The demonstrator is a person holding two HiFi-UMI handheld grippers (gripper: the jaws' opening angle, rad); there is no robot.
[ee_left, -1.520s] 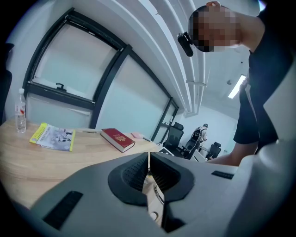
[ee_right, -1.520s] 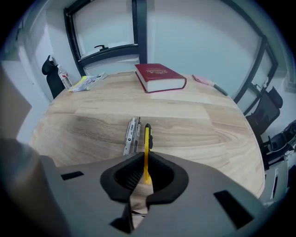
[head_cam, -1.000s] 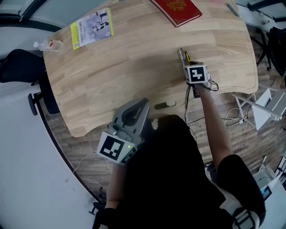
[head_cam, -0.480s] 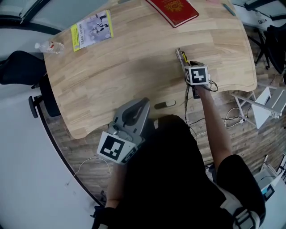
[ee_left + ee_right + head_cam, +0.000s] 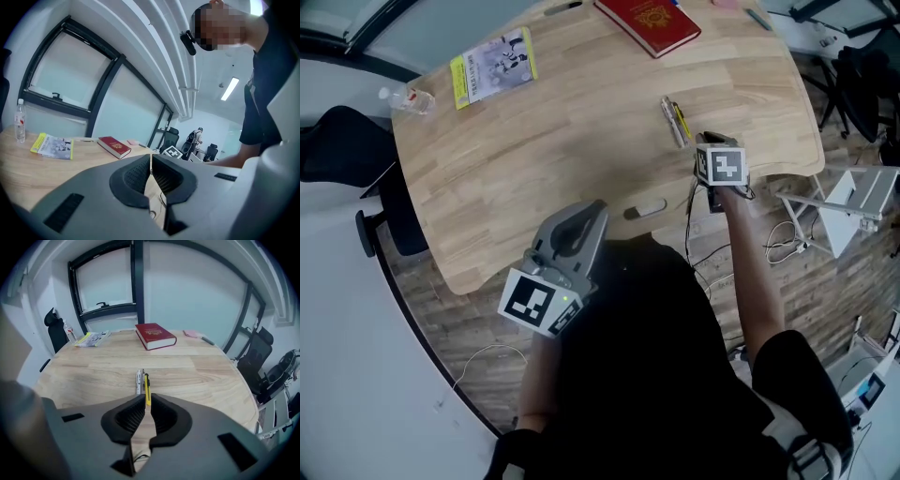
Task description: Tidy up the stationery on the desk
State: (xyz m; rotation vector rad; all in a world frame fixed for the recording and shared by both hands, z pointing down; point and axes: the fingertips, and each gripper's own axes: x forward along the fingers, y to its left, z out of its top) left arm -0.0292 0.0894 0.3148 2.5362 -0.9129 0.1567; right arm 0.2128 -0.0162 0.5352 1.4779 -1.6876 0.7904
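Observation:
A yellow utility knife (image 5: 680, 119) and a silver pen (image 5: 670, 123) lie side by side on the wooden desk (image 5: 562, 131). In the right gripper view the knife (image 5: 147, 389) and the pen (image 5: 138, 380) lie just ahead of the jaws. My right gripper (image 5: 701, 142) hovers just short of them. Its jaws have just been closing to a narrow slit (image 5: 146, 401), with nothing between them. My left gripper (image 5: 598, 208) is held near the desk's front edge, shut and empty (image 5: 151, 161).
A red book (image 5: 649, 23) lies at the far edge, a yellow booklet (image 5: 492, 66) and a clear bottle (image 5: 405, 97) at the far left. A small grey object (image 5: 645, 208) sits at the front edge. More pens (image 5: 759, 19) lie far right.
My right gripper has pulled back and up from the knife and pen, which now lie uncovered on the desk. The left gripper has risen slightly.

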